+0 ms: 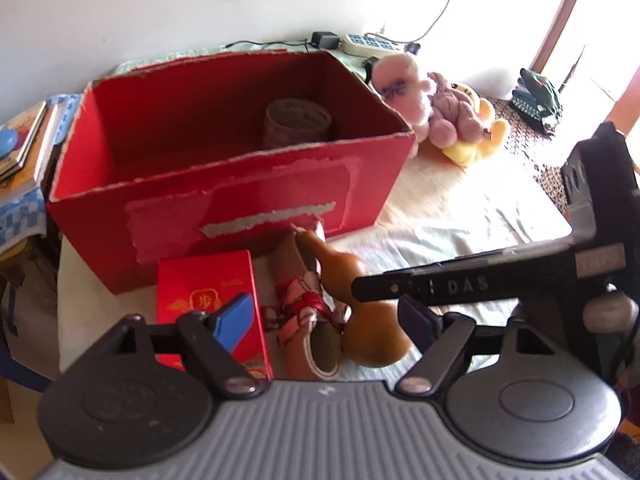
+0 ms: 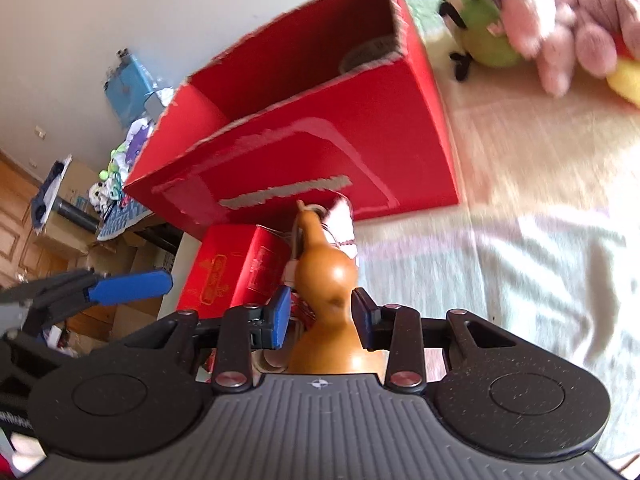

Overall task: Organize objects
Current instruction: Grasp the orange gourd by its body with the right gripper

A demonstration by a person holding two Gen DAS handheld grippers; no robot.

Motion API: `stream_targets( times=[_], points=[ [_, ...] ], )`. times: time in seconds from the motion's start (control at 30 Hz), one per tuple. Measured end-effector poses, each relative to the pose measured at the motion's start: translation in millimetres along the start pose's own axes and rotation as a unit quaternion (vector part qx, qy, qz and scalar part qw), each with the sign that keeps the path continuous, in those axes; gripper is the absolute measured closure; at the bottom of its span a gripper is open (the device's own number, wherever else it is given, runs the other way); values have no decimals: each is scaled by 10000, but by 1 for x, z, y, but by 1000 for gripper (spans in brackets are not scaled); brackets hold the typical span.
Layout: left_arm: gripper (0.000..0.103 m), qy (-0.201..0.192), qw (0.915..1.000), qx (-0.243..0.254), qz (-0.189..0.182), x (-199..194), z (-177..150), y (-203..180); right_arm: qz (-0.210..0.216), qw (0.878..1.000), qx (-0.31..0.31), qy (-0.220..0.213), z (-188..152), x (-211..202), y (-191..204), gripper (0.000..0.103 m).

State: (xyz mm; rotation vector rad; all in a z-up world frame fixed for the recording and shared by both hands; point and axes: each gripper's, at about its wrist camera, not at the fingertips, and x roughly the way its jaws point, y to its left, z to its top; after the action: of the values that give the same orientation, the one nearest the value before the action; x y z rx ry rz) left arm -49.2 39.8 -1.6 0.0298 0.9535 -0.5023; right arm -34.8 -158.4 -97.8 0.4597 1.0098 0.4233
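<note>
We read "DAS" in pale letters on the black bar of the right claw (image 1: 424,292), which crosses the left wrist view from the right. A small red box (image 1: 210,300) under the left claw (image 1: 328,316) carries a gold emblem with a character we cannot make out through the blur.

The left claw hangs above the desk (image 1: 460,216) with its blue fingers (image 1: 236,320) spread wide, holding nothing; a small shoe (image 1: 308,312) with red lacing lies between and just below them.

The right claw (image 2: 320,318) points forward along the gourd (image 2: 324,280), whose neck runs away from it toward the big red box (image 2: 320,120). Its pads stand on either side of the gourd's waist, close to it, perhaps not yet touching. Ahead and to the right of this claw lie plush toys (image 2: 568,20). Inside the big box sits a round tin (image 1: 298,122).
</note>
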Motion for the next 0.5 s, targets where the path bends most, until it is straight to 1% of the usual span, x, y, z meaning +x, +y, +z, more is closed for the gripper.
stream_targets(
  times=[0.17, 0.3, 0.37, 0.4, 0.5],
  points=[
    [23, 21, 9999, 47, -145, 3, -3, 1, 240, 9988, 392, 142, 1, 9, -16, 65],
    [23, -31, 9994, 257, -235, 4, -2, -7, 386, 9971, 621, 192, -1, 12, -22, 65],
    [23, -26, 9990, 363, -278, 5, -1, -12, 388, 9965, 714, 188, -2, 10, -26, 66],
    [23, -23, 9987, 412, -305, 7, -1, -14, 322, 9965, 753, 187, -2, 8, -30, 67],
    [23, 10, 9977, 494, -470, 11, 0, -19, 244, 9951, 947, 150, -4, 0, -43, 67]
  ],
)
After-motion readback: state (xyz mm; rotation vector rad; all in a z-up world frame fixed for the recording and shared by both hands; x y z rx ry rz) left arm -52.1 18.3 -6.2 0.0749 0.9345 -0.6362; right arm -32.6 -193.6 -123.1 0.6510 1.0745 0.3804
